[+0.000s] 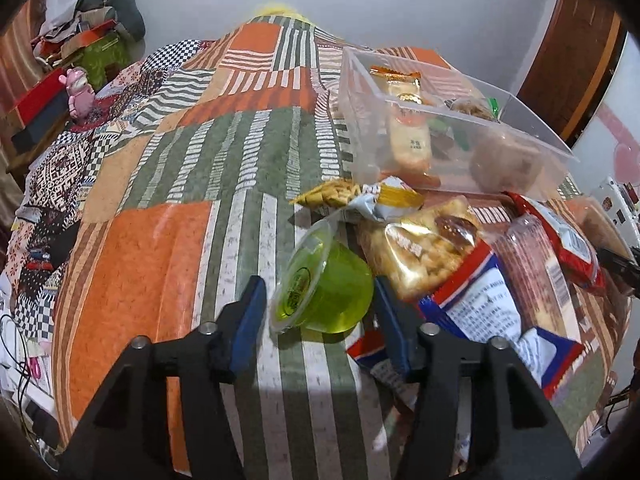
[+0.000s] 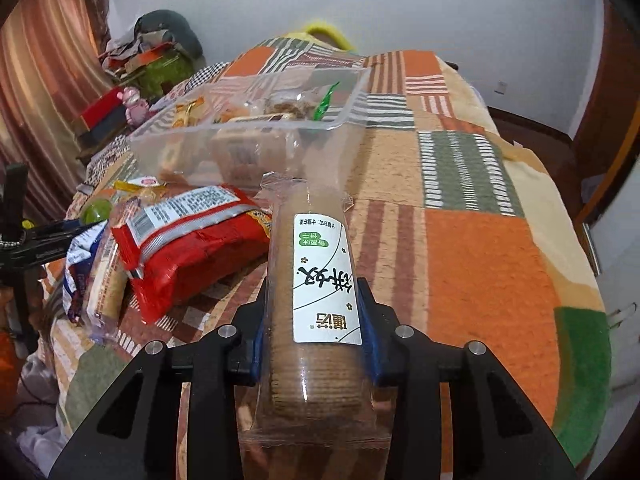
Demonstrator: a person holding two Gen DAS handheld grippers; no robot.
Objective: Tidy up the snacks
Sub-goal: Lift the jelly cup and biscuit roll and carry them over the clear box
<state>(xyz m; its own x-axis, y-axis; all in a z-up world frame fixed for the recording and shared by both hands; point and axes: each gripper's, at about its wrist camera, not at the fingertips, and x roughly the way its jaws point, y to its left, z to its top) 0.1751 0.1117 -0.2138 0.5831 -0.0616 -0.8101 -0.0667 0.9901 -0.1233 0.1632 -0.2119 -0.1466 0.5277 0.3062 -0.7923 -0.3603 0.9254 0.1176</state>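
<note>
Right gripper (image 2: 316, 328) clamps biscuit sleeve (image 2: 308, 304) (white label, Chinese print). Left gripper (image 1: 320, 304) straddles green jelly cup (image 1: 324, 284), pads apart; bin (image 1: 448, 136) beyond.

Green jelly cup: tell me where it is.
In the left wrist view the green jelly cup lies on its side on the quilt, between the left gripper's open fingers, beside the cracker packet.

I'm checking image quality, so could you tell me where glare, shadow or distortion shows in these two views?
Left wrist view: fisheye bends the bed's stripes, the left gripper casts a shadow below the green jelly cup. Right wrist view: dark corners, soft sheen on the biscuit roll.
</note>
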